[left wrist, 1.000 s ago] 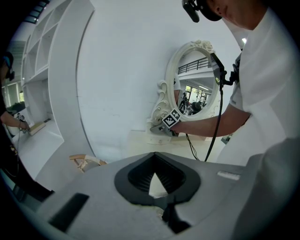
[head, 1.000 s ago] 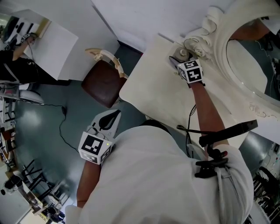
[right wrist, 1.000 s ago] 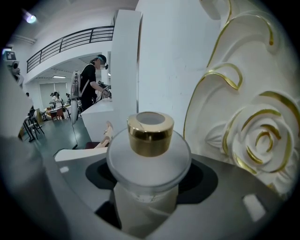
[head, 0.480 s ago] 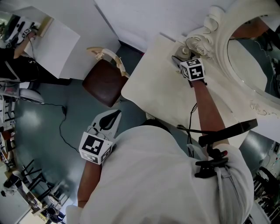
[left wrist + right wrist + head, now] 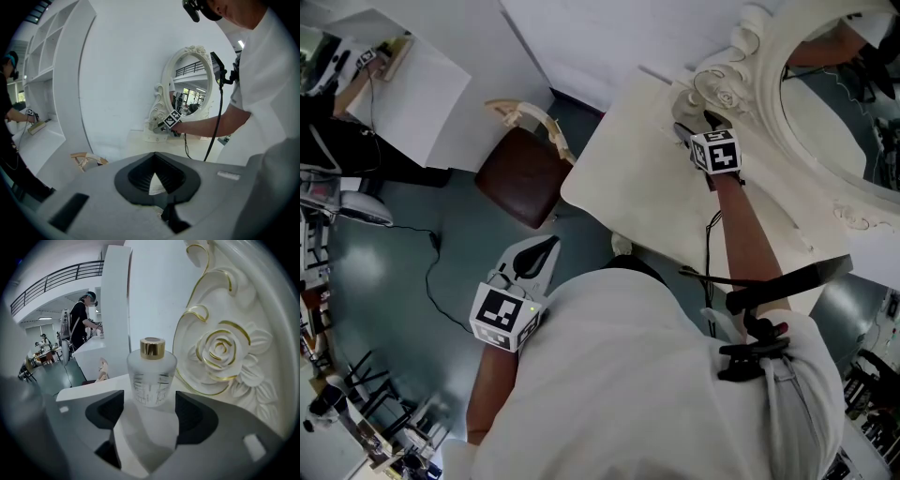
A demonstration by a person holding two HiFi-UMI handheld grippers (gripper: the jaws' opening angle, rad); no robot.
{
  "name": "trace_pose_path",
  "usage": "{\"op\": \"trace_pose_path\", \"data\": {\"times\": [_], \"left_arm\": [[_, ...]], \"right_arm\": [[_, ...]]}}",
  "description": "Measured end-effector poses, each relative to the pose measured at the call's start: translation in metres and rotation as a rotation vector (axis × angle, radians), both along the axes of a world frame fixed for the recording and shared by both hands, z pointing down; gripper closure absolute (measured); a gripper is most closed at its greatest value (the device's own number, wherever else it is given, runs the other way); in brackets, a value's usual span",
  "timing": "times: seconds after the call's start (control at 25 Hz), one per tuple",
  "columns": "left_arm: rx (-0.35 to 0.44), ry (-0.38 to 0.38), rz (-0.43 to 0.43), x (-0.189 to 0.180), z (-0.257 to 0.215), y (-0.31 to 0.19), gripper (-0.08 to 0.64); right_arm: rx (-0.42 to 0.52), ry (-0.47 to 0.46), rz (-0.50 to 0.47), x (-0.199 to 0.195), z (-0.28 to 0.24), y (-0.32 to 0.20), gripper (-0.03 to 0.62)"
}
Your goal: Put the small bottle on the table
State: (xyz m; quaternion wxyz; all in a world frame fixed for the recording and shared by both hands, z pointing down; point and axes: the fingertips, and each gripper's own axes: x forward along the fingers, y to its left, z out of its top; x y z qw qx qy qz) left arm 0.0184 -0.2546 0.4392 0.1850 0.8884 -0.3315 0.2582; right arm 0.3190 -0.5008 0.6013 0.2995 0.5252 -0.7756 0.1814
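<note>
The small bottle (image 5: 152, 373), frosted glass with a gold cap, stands upright on the white table (image 5: 140, 427) beside the mirror's carved rose. My right gripper (image 5: 149, 411) is open; the bottle stands just beyond its fingertips, touching neither jaw. In the head view the right gripper (image 5: 696, 134) reaches to the table's far corner by the mirror base, and I cannot make out the bottle there. My left gripper (image 5: 549, 244) hangs shut and empty at my left side, above the floor; the left gripper (image 5: 155, 154) points toward the table.
An ornate white mirror (image 5: 825, 103) leans along the table's far right side. A brown-seated chair (image 5: 520, 173) stands off the table's (image 5: 628, 187) left corner. White shelving (image 5: 403, 94) and a person (image 5: 79, 326) are farther left. A cable (image 5: 441, 272) trails across the floor.
In the head view the right gripper has edged a little toward the mirror base, and the view itself has shifted slightly. The left gripper has stayed where it was.
</note>
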Motion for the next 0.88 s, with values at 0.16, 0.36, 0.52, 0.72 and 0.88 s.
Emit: {"op": "trace_pose_path", "data": {"times": [0.16, 0.36, 0.52, 0.72, 0.88], "left_arm": [[0.009, 0.006, 0.013, -0.009, -0.001, 0.013, 0.557], [0.018, 0.019, 0.029, -0.022, -0.002, 0.030, 0.557], [0.020, 0.032, 0.043, -0.034, -0.002, 0.046, 0.558], [0.023, 0.047, 0.061, -0.052, -0.002, 0.069, 0.557], [0.029, 0.061, 0.067, -0.071, -0.002, 0.088, 0.557]], "right_arm": [[-0.001, 0.008, 0.021, 0.000, -0.004, 0.020, 0.268], [0.015, 0.030, 0.041, -0.008, -0.014, 0.048, 0.348], [0.018, 0.051, 0.042, -0.024, -0.018, 0.076, 0.413], [0.002, 0.071, 0.033, -0.052, -0.020, 0.120, 0.562], [-0.009, 0.061, 0.026, -0.079, -0.021, 0.155, 0.591]]}}
